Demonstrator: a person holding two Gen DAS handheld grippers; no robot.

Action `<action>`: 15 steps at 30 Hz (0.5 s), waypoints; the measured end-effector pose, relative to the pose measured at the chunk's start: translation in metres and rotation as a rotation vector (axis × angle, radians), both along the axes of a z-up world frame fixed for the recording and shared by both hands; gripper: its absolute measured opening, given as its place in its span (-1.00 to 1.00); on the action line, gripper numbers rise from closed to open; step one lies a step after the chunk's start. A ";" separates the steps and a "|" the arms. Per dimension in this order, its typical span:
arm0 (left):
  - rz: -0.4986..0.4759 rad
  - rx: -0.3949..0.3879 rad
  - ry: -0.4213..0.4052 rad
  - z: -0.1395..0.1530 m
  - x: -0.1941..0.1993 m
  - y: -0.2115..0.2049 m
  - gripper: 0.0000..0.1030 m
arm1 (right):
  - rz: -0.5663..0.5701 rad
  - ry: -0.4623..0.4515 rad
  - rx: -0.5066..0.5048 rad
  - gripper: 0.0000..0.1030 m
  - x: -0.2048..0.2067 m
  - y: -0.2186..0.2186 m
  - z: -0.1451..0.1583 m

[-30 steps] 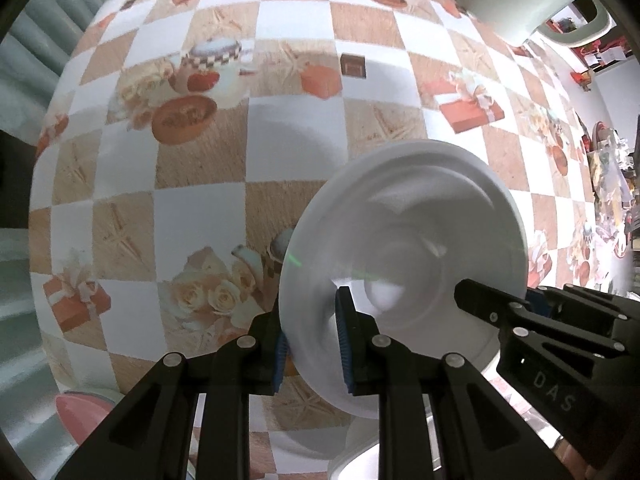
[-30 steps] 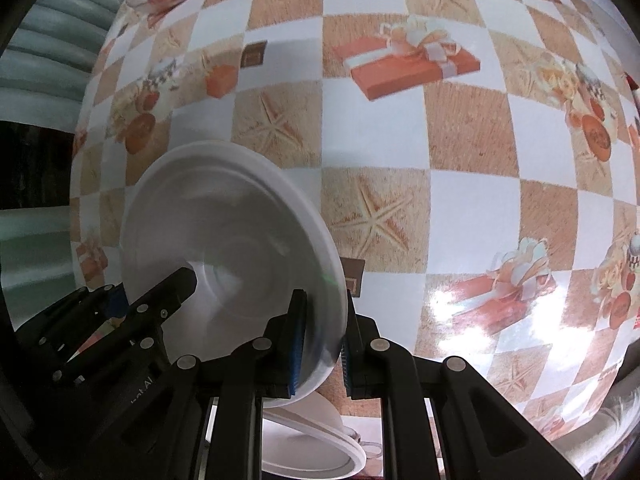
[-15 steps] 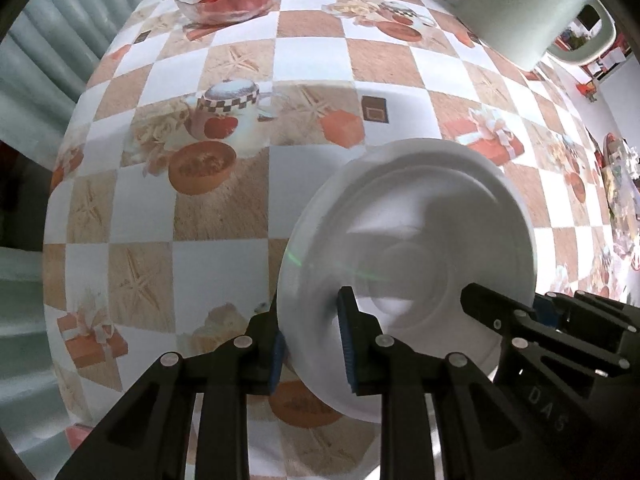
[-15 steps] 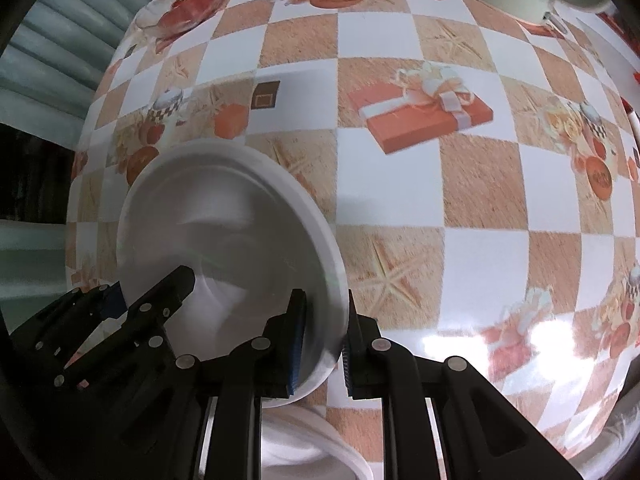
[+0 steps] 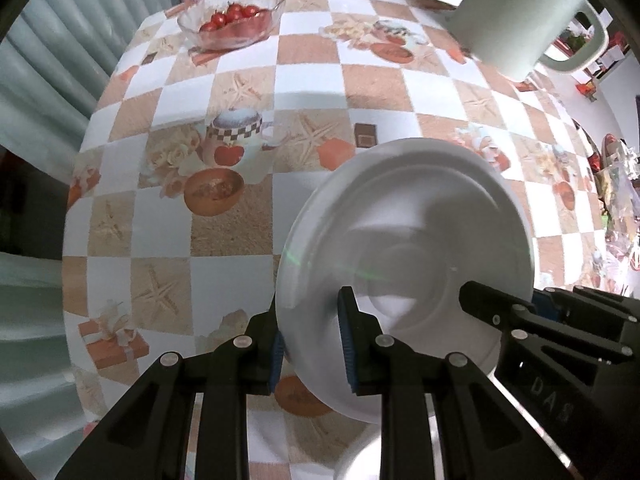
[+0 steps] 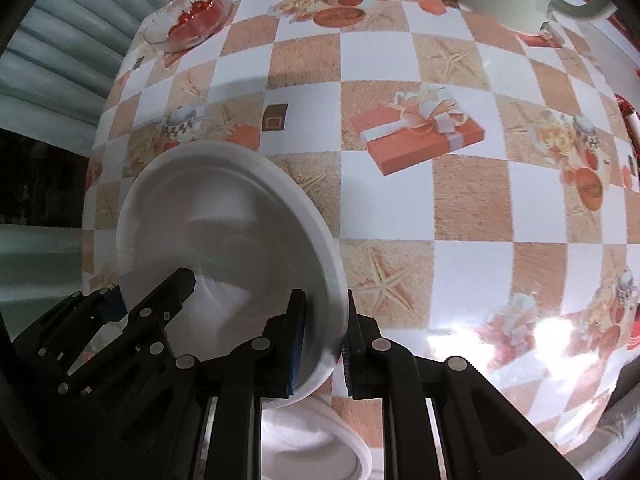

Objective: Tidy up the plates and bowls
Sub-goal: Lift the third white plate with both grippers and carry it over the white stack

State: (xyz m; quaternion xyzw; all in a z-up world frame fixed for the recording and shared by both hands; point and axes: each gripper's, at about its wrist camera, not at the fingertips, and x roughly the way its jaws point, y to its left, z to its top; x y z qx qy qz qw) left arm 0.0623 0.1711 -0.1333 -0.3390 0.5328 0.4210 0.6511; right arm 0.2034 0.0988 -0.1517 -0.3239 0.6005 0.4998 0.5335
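A white plate (image 5: 408, 240) hangs tilted above the checked tablecloth, held by two opposite edges. My left gripper (image 5: 312, 340) is shut on its left rim, blue pads on either side of the edge. My right gripper (image 6: 322, 340) is shut on the opposite rim of the plate (image 6: 224, 240). Each gripper shows in the other's view: the right gripper (image 5: 516, 308) at the plate's far side, the left gripper (image 6: 144, 296) at lower left. Below the plate lies another white dish (image 6: 316, 440), partly hidden by the fingers.
A glass bowl of cherry tomatoes (image 5: 232, 20) stands at the far left of the table. A pale green jug (image 5: 520, 20) stands at the far right. The tablecloth's edge (image 5: 76, 208) drops off on the left beside a ribbed wall.
Both grippers have risen with the plate between them. The tablecloth looks farther off, and the tomato bowl and jug have come into fuller view.
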 end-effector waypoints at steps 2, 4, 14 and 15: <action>-0.008 0.001 -0.007 0.006 0.003 -0.005 -0.51 | -0.004 -0.005 -0.006 -0.66 0.002 -0.005 0.009; -0.021 0.006 -0.006 0.015 0.003 -0.013 -0.51 | -0.007 -0.010 -0.007 -0.66 0.003 -0.013 0.018; -0.109 0.005 0.014 0.037 -0.005 -0.071 -0.51 | -0.047 -0.006 -0.049 -0.64 -0.010 -0.069 0.033; -0.116 0.001 0.019 0.036 -0.006 -0.076 -0.51 | -0.049 -0.002 -0.058 -0.64 -0.012 -0.076 0.032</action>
